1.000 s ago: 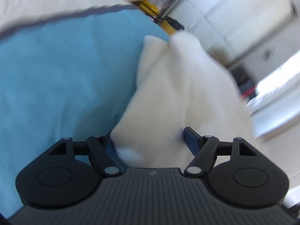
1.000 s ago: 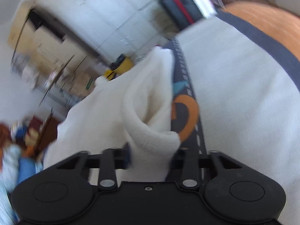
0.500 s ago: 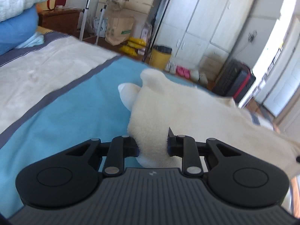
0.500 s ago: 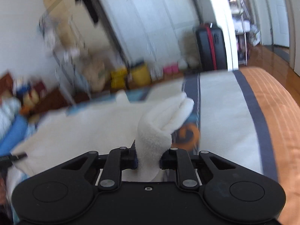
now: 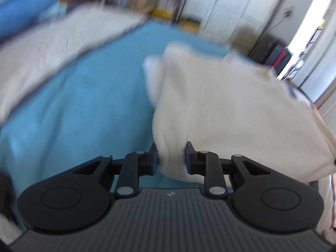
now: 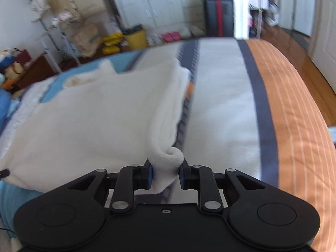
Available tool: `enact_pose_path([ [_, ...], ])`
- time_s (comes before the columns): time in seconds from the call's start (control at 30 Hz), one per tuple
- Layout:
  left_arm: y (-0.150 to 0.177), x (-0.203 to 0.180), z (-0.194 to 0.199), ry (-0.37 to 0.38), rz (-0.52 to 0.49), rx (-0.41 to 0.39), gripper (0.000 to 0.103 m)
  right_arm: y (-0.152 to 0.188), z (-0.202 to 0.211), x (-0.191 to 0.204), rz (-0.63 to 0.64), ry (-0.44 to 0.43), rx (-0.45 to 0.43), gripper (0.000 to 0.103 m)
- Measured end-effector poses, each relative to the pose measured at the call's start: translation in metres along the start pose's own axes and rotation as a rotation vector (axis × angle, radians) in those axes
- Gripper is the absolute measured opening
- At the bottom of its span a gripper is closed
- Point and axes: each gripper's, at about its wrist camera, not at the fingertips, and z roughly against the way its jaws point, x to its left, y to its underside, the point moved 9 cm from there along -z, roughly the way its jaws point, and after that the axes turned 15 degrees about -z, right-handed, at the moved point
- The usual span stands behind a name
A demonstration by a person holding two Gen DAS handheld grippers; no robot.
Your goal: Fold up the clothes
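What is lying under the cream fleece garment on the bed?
Under the cream fleece garment the striped bedspread shows: a blue band on one side, a dark patterned stripe on the other. What lies under its middle is covered.

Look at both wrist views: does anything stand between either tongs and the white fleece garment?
Nothing visible does. The left tongs already pinch one bunched edge of the garment, and the right tongs have another edge between their pads, though those jaws are opening. The bedspread beyond shows no obstacle.

Bright daylight all round, coming in from the right. Left wrist view's badly motion-blurred; right's sharper, fisheye bending the edges.
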Motion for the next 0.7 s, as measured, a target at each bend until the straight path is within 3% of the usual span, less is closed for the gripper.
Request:
enact_pose_path([
  [0.07, 0.016, 0.007, -0.004, 0.023, 0.053, 0.055, 0.024, 0.006, -0.008, -0.016, -0.03, 0.053, 0.026, 0.031],
  [0.17, 0.012, 0.012, 0.005, 0.017, 0.067, 0.051, 0.031, -0.007, 0.0, -0.03, -0.053, 0.134, -0.041, 0.038],
  [0.27, -0.003, 0.014, 0.027, -0.031, 0.019, -0.062, 0.033, -0.021, 0.018, -0.032, -0.177, -0.002, -0.094, 0.04],
  [0.33, -0.009, 0.017, 0.05, -0.008, 0.042, -0.205, 0.041, -0.025, 0.022, -0.028, -0.236, -0.09, -0.099, 0.043],
  [0.4, -0.023, 0.02, 0.059, 0.031, 0.065, -0.257, 0.049, -0.033, 0.015, -0.016, -0.226, -0.121, -0.089, 0.044],
  [0.47, -0.041, 0.016, 0.049, 0.057, 0.011, -0.206, 0.052, -0.047, 0.002, -0.002, -0.17, -0.134, -0.073, 0.046],
  [0.57, -0.063, 0.006, 0.025, 0.012, -0.135, -0.161, 0.052, -0.07, -0.019, 0.016, -0.093, -0.146, -0.065, 0.051],
  [0.7, -0.076, 0.007, 0.004, 0.001, -0.136, -0.218, 0.052, -0.096, -0.047, 0.016, -0.158, -0.138, -0.1, 0.053],
])
